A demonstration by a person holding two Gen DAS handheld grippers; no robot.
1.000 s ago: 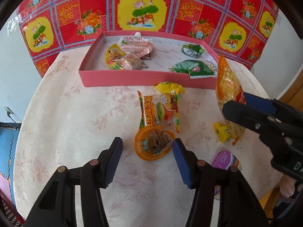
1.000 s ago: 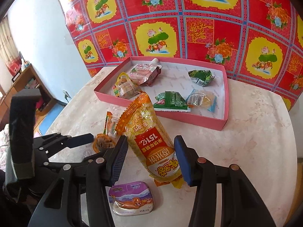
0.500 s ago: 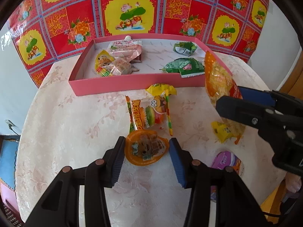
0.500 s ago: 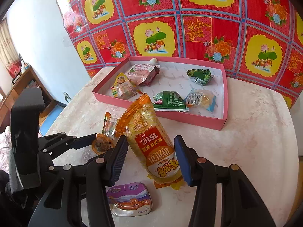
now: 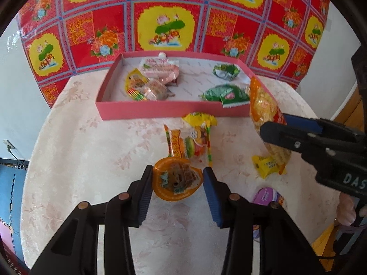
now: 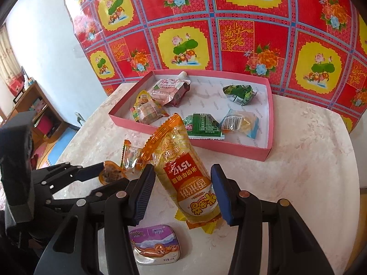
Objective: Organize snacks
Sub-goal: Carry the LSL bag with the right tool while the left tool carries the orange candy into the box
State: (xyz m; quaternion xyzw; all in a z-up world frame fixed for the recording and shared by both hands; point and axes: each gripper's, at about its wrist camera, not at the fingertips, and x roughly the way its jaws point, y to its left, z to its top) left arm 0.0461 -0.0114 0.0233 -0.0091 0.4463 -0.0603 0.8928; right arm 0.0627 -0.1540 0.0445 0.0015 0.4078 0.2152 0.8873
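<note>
L tool (image 5: pixel 177 178) clamped on jelly cup (image 5: pixel 176 180), R tool (image 6: pixel 183 189) on rice-cracker bag (image 6: pixel 183 167); burger-candy pack (image 5: pixel 190 145) just ahead.

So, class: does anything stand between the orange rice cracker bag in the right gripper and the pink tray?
Nothing visible does. The rice cracker bag rises above the pink tray's near wall; the right gripper is shut on it.
</note>
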